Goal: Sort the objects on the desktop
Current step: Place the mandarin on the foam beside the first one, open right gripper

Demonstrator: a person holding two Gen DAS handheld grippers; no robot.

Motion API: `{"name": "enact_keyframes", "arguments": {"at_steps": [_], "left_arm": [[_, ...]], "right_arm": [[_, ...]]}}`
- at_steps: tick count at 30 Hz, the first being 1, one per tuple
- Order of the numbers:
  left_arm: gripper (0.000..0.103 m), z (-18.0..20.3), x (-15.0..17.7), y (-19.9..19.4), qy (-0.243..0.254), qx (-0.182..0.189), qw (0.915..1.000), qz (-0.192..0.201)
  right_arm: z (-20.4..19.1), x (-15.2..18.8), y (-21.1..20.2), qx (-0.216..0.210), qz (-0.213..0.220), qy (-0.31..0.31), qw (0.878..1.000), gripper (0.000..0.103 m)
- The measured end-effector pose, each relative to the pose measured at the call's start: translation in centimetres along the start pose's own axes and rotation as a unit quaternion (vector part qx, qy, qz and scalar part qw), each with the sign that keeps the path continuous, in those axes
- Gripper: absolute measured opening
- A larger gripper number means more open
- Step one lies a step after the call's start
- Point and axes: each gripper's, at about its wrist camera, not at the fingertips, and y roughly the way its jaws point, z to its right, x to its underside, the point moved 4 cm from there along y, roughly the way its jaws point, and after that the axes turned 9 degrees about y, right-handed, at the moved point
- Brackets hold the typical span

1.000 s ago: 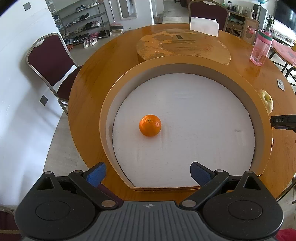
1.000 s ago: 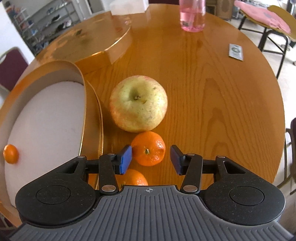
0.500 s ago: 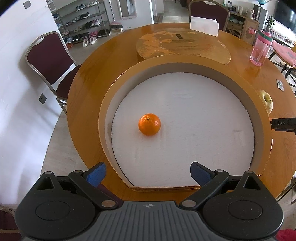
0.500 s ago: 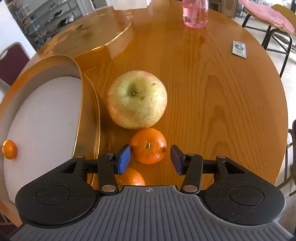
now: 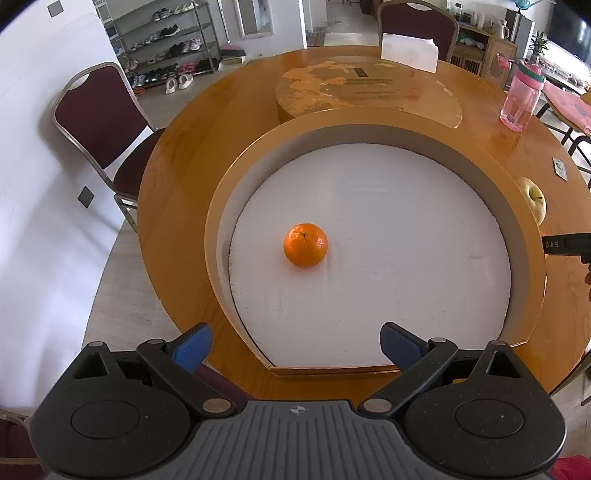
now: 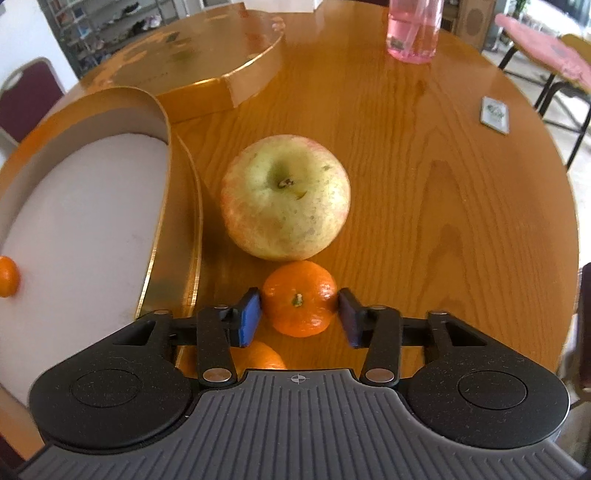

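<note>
On the wooden table, my right gripper [image 6: 299, 315] is shut on a small tangerine [image 6: 299, 295]; its blue pads have just closed and press on both sides of the fruit. A yellow-green apple [image 6: 285, 197] sits just beyond, touching or nearly touching it. Another tangerine [image 6: 258, 356] peeks out below the left finger. My left gripper [image 5: 295, 347] hangs open and empty over the near rim of the round gold box [image 5: 369, 123], whose white floor holds one tangerine [image 5: 305, 244].
The box's gold lid [image 5: 369, 88] lies behind the box. A pink water bottle [image 6: 412, 33] and a small card [image 6: 495, 114] sit further back on the right. A maroon chair [image 5: 99, 122] stands at the left, and the table edge runs close on the right.
The right gripper's jaws have closed onto the tangerine that lay between them. The left gripper and the tangerine in the box have not moved.
</note>
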Motion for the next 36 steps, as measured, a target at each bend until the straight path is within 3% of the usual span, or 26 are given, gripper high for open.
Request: {"name": "enact_keyframes", "arguments": {"at_steps": [4, 9, 13, 15, 21, 25, 36], "left_arm": [[0.098, -0.4, 0.0, 0.1, -0.003, 0.005, 1.0, 0.002], [0.098, -1.3, 0.2, 0.2, -0.015, 0.009, 0.9998, 0.006], [0.099, -2.7, 0.4, 0.4, -0.036, 0.009, 0.9993, 0.007], [0.099, -3.3, 0.7, 0.5, -0.042, 0.011, 0.999, 0.006], [0.099, -5.3, 1.8, 0.2, -0.05, 0.002, 0.9987, 0.007], [0.099, -6.9, 2.7, 0.2, -0.061, -0.01, 0.9981, -0.001], [0.099, -8.6, 3.4, 0.5, -0.071, -0.011, 0.9974, -0.006]], "right_arm": [[0.3, 0.1, -1.8, 0.005, 0.006, 0.022, 1.0, 0.045], [0.8, -1.0, -7.3, -0.009, 0.04, 0.078, 0.996, 0.045], [-2.5, -2.8, -12.6, -0.049, 0.103, 0.057, 0.992, 0.045], [-5.7, -2.9, -13.7, -0.074, 0.115, 0.025, 0.99, 0.045], [-15.9, 0.6, -8.3, -0.12, 0.031, -0.078, 0.989, 0.045], [-20.0, 2.3, -3.9, -0.107, -0.013, -0.12, 0.987, 0.045], [-22.5, 2.8, -0.3, -0.077, -0.025, -0.155, 0.985, 0.046]]}}
